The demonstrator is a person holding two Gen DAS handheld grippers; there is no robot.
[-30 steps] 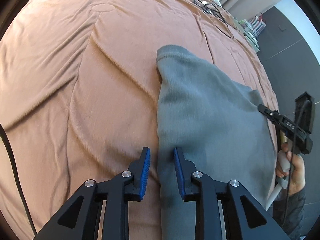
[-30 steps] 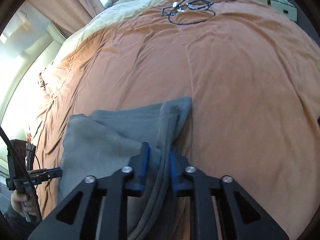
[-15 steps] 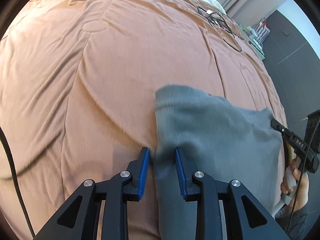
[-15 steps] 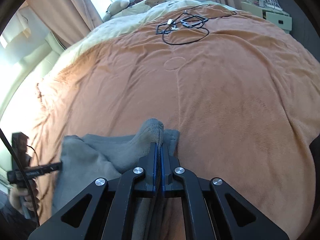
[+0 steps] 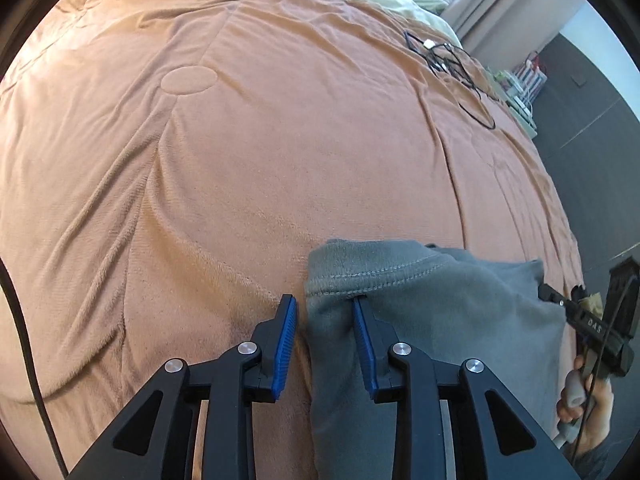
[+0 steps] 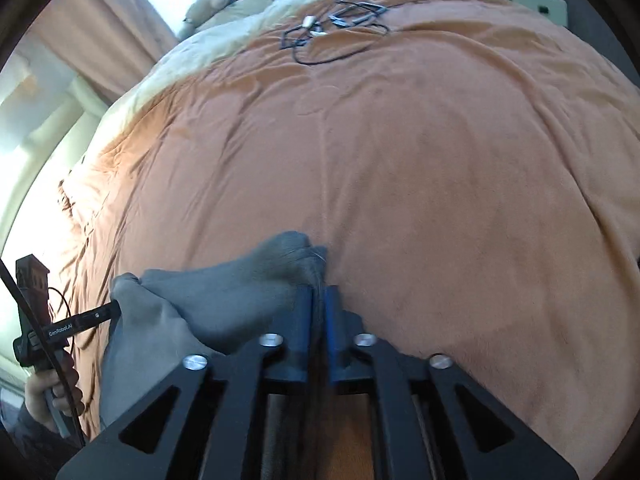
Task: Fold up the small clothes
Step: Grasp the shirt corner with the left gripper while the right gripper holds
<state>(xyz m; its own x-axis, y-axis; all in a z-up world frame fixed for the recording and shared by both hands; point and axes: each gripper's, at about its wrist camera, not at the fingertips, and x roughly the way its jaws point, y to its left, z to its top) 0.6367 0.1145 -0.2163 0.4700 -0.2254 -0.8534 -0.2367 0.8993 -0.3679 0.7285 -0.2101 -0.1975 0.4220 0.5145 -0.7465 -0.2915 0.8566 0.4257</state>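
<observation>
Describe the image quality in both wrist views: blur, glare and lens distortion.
Left wrist view: sharp, evenly lit; the stitching on the grey garment is crisp; the fisheye bulges the orange blanket and blacks out the corners. Right wrist view: softer; the garment's raised tip is smeared by motion blur; window light at the left is blown out, washing out that blanket edge.

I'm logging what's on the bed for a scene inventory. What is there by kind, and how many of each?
Grey garment: 1
Orange blanket: 1
Tangle of black cables: 1
Hand-held gripper: 2, left hand-held gripper and right hand-held gripper
Total: 5
</observation>
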